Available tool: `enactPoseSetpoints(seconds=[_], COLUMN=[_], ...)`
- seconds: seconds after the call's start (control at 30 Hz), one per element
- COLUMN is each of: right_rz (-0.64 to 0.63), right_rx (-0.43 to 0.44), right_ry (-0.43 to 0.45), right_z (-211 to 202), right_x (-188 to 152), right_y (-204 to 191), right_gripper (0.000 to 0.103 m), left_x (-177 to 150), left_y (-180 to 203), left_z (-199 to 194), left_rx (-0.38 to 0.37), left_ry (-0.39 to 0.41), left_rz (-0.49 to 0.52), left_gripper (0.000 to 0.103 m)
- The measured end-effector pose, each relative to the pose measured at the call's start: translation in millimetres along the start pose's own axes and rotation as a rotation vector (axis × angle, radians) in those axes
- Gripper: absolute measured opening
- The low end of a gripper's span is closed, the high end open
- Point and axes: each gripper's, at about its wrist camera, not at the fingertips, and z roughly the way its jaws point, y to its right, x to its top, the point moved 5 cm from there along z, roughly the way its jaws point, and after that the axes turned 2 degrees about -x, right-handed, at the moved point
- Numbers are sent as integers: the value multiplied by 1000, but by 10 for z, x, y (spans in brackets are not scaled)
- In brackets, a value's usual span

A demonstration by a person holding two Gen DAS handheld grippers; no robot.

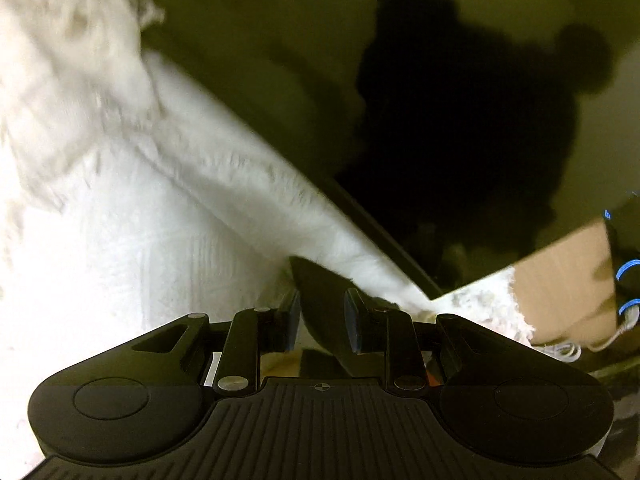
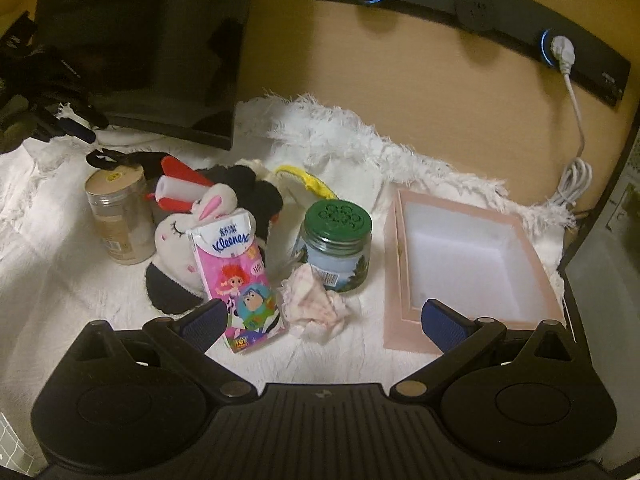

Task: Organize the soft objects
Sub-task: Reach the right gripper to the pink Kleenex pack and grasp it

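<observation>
In the right wrist view my right gripper [image 2: 322, 322] is open and empty, low over the white fringed cloth [image 2: 80, 280]. Just ahead lie a pink Kleenex tissue pack [image 2: 236, 276] and a crumpled pink-white cloth [image 2: 314, 304]. Behind them sits a bunny plush [image 2: 180, 236] on a dark slipper-like item, with a black-and-white plush [image 2: 252, 190]. An open pink box [image 2: 468, 264] stands at the right. In the left wrist view my left gripper [image 1: 322, 322] has its jaws close together around a dark object [image 1: 324, 292]; whether the pads grip it is unclear.
A clear jar with tan lid [image 2: 116, 216] and a green-lidded jar [image 2: 336, 248] stand among the soft things. A black monitor [image 2: 152, 40] stands at the back left. A wall power strip with a white cable [image 2: 572, 120] is at the right.
</observation>
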Motion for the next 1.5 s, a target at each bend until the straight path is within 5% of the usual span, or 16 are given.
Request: enactPoseSetpoints(seconds=[0.17,0.27,0.43,0.57,0.7,0.87,1.0,1.27,1.37,1.5], right_rz=[11,3,17,0,-92,-167,-215,-279,-287,-276], right_rx=[4,6,6,23,41,100,173,252,290,330], right_ry=[-32,-39,-74,-60,-7,24,40,-5,-48,-57], right_z=[42,55,148,141,87,132,287,849,959,814], right_x=[-40,-70,-152,-153,-91,-12,56,86,62,94], right_y=[-43,-45,-3,-19,-108,-234,-384,-633,-669,-641], right_gripper=[103,103,103,103,103,103,102,81,50,45], left_x=[90,53,-67,-61,-44,-121,-421,-1415,-1727,-2062], left_y=[-207,-207,-87,-61,75,229,293,198,160,273], left_z=[410,642,945,966,760,184,-335,-795,-745,-689], left_rx=[-1,-70,-105,-162,-186,-280,-280,-170,-134,-99], left_ry=[-80,-143,-236,-205,-112,-10,41,121,127,96], left_rz=[-104,-157,-112,-154,-87,-44,17,122,139,228], left_gripper=[27,27,27,21,20,20,20,20,20,20])
